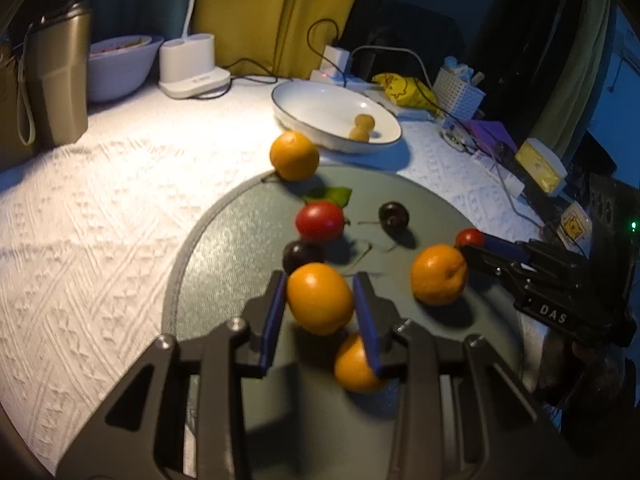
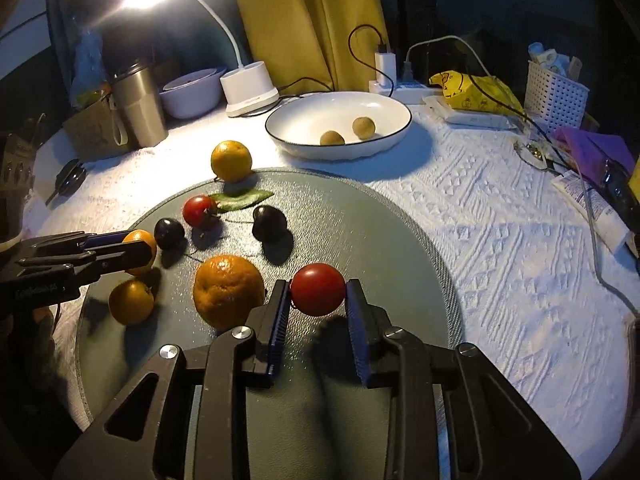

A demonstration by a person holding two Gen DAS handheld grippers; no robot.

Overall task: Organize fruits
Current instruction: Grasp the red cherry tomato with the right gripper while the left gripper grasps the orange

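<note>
A round grey-green mat (image 1: 432, 208) (image 2: 360, 216) holds the fruit. My left gripper (image 1: 320, 300) is shut on a small orange fruit (image 1: 319, 298), also seen in the right wrist view (image 2: 141, 251). My right gripper (image 2: 318, 296) is shut on a red tomato (image 2: 317, 289) (image 1: 470, 237). On the mat lie a second small orange fruit (image 1: 354, 366) (image 2: 131, 302), a larger orange (image 1: 439, 275) (image 2: 228, 291), a second red tomato (image 1: 320, 222) (image 2: 199, 211) and two dark cherries (image 1: 394, 215) (image 2: 269, 222). Another orange (image 1: 294, 155) (image 2: 231, 160) sits at the mat's far edge. A white bowl (image 1: 304, 100) (image 2: 304, 116) holds two small brown fruits (image 1: 362, 127) (image 2: 348, 132).
A white lamp base (image 1: 188, 68) (image 2: 249, 88), a pale bowl (image 1: 120, 68) (image 2: 192, 96) and a metal tumbler (image 1: 60, 76) (image 2: 140, 104) stand at the back left. A power strip with cables (image 2: 396, 84), a yellow bag (image 2: 472, 88), a white basket (image 2: 556, 92) and clutter line the back right.
</note>
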